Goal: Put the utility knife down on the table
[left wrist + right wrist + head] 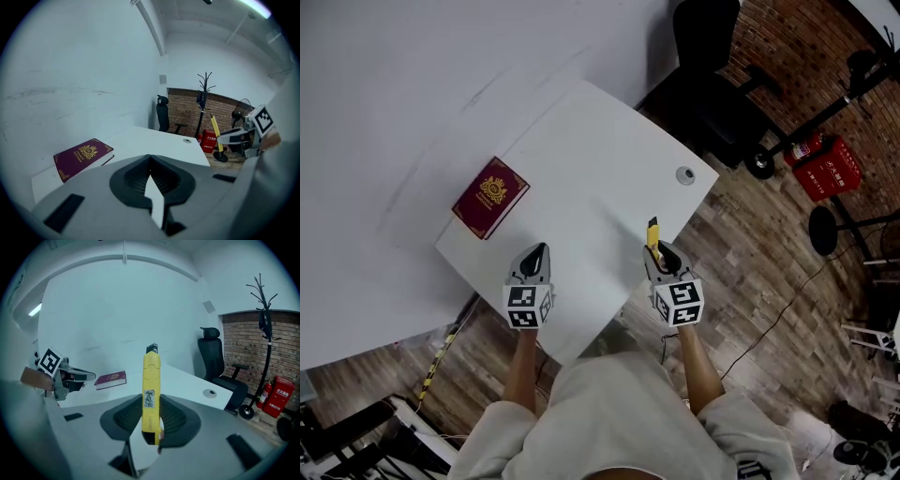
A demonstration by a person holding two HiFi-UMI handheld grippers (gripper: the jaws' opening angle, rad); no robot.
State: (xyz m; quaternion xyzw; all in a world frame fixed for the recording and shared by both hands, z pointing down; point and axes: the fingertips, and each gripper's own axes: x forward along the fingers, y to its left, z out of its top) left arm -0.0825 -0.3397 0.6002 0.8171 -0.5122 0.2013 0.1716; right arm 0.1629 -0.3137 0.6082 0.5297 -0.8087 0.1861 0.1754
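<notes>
A yellow utility knife [151, 380] with a black tip stands between the jaws of my right gripper [152, 401], which is shut on its lower half. In the head view the knife [652, 234] pokes forward out of the right gripper [662, 247] above the near right part of the white table [591, 150]. My left gripper [535, 251] hovers over the table's near edge; its jaws [150, 157] meet with nothing between them. From the left gripper view the knife [214, 129] shows at the right, held up at a slant.
A maroon book [490, 197] with a gold crest lies on the table's left part. A round cable grommet [685, 174] sits near the far right corner. A black office chair [712, 84] and a red box [825, 167] stand on the wood floor beyond.
</notes>
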